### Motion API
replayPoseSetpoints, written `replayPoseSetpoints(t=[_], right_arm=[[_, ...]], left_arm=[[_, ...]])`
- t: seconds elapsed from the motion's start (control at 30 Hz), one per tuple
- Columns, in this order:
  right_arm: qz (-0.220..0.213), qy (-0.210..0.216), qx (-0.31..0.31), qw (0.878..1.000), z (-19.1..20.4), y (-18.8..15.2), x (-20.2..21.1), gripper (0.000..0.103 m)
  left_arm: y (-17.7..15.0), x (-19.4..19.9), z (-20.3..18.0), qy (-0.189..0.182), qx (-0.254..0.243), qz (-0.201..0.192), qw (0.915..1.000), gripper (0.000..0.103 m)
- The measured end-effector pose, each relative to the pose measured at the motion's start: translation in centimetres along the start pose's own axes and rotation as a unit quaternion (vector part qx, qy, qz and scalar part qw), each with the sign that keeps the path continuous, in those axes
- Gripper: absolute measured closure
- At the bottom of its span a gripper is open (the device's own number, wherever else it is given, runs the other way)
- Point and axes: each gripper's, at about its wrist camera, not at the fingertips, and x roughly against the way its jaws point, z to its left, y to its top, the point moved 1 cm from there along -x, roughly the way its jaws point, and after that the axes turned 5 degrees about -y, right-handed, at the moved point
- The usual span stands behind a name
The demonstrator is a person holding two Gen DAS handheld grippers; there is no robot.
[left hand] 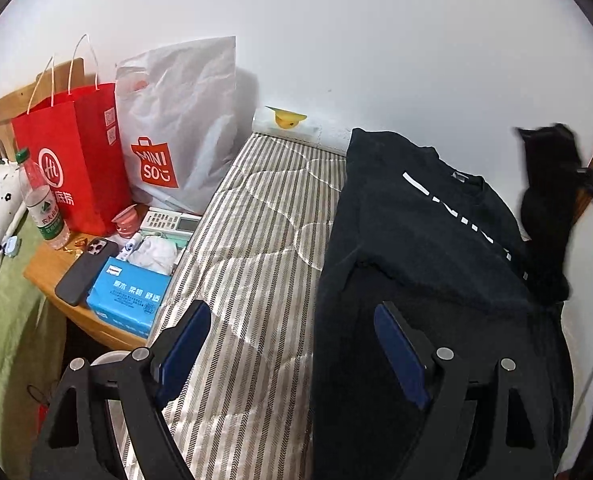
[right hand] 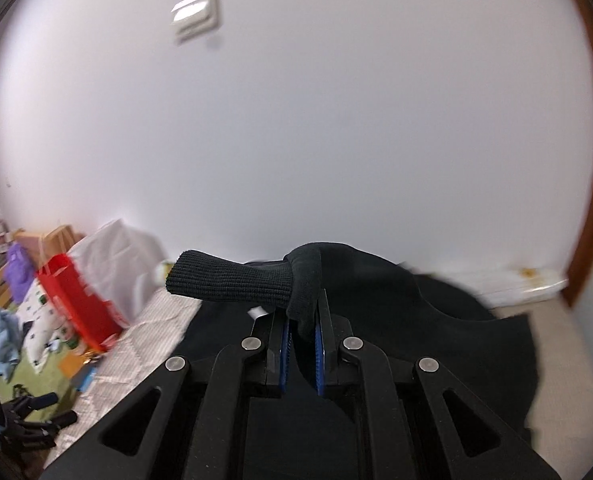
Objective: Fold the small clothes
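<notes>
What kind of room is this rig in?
Most likely a bedroom. A striped quilted mattress runs along a white wall, a wooden headboard stands at its end, and a small wooden table carries a phone and a tissue pack.

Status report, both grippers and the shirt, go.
Left gripper open, empty, above the bed. Right gripper shut on sleeve, lifted. Shirt flat. Nothing in the way.
</notes>
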Motion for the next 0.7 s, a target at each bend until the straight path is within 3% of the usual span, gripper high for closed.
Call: replayPoseSetpoints(t=[0.1, 0.23, 0.33, 0.4, 0.43, 0.53, 0.7], right_arm=[[0.021, 0.038, -0.012, 0.999, 2.6, -1.7, -3.6, 0.093], [0.05, 0.053, -0.021, 0.997, 4.6, -4.1, -7.5, 0.093], [0.083, 0.081, -0.028, 0.993, 5.3, -5.9, -9.6, 0.084], [0.096, 0.107, -0.013, 0.99, 5.3, -6.7, -9.7, 0.063], [0.09, 0.106, 0.0, 0.99, 5.4, -6.9, -9.5, 0.058], [0.046, 0.044, 0.044, 0.997, 3.6, -7.6, -7.0, 0.051], [0.057, -0.032, 0.053, 0.996, -4.2, -9.2, -3.5, 0.05]], left_arm=[[-0.2, -0.3, 0.0, -0.011, 0.002, -0.001, 0.9999, 0.02], [-0.6, -1.0, -0.5, -0.021, 0.002, 0.004, 0.9998, 0.02], [-0.6, -1.8, -1.4, -0.027, 0.0, 0.012, 0.9996, 0.02], [-0.5, -2.4, -2.5, -0.031, -0.007, 0.013, 0.9994, 0.02], [-0.4, -2.6, -3.0, -0.035, -0.009, 0.012, 0.9993, 0.02], [0.1, -3.8, -4.8, -0.052, -0.012, 0.015, 0.9985, 0.02], [1.3, -6.2, -8.3, -0.072, -0.021, 0.019, 0.997, 0.021]])
